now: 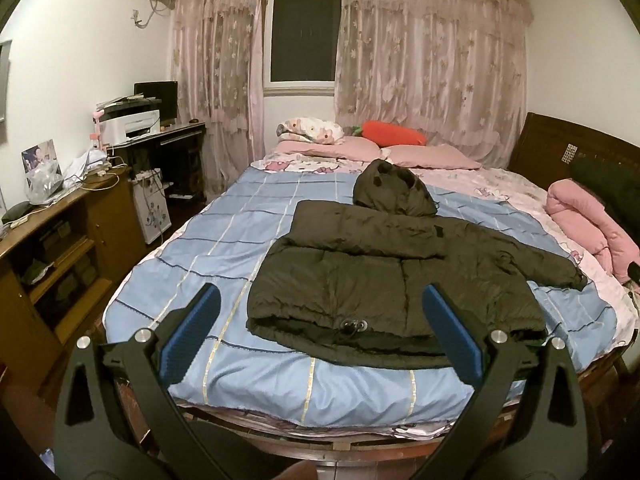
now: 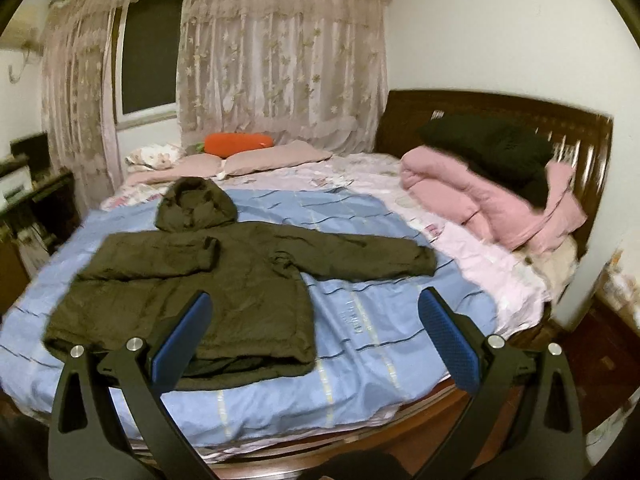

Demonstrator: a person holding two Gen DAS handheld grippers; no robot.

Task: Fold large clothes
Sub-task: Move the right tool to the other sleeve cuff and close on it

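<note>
**Two tools poised above a spread jacket**

Left wrist view: the left tool (image 1: 320, 316), jaws apart and empty, hangs over the near hem of the olive hooded jacket (image 1: 384, 276), laid flat on the bed (image 1: 224, 240) for folding.

Right wrist view: the right tool (image 2: 314, 320), also spread and empty, faces bare blue bedding beside the outstretched right sleeve (image 2: 360, 254), leaving room to fold inward.

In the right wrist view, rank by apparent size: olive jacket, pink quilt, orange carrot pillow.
1. Olive jacket, largest, though nearest the camera.
2. Pink quilt, farther back and partly covered by black clothing.
3. Orange carrot pillow, smallest, also farthest.
</note>
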